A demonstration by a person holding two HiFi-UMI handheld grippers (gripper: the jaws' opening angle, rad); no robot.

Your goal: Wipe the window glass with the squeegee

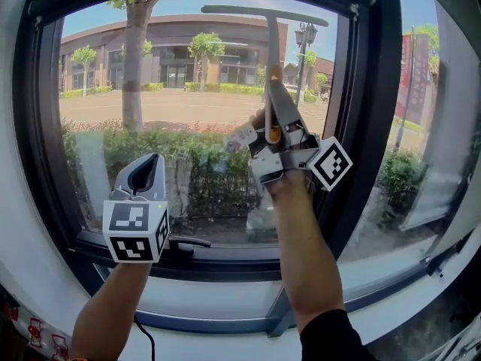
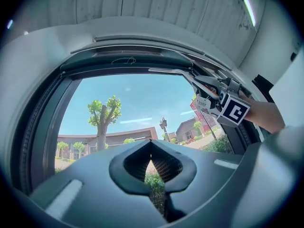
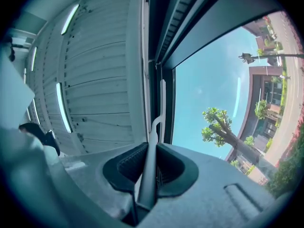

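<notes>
Tongs are both held up at the big window glass (image 1: 173, 104). The right tongs (image 1: 274, 96) pinch the thin handle of the squeegee (image 1: 272, 40). Its long blade sits along the top edge of the glass. The left tongs (image 1: 150, 162) are pressed together on nothing, low by the bottom left corner.

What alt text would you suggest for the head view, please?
The right gripper holds a squeegee by its handle, blade near the top of the window glass. The left gripper hangs shut and empty at lower left.
</notes>
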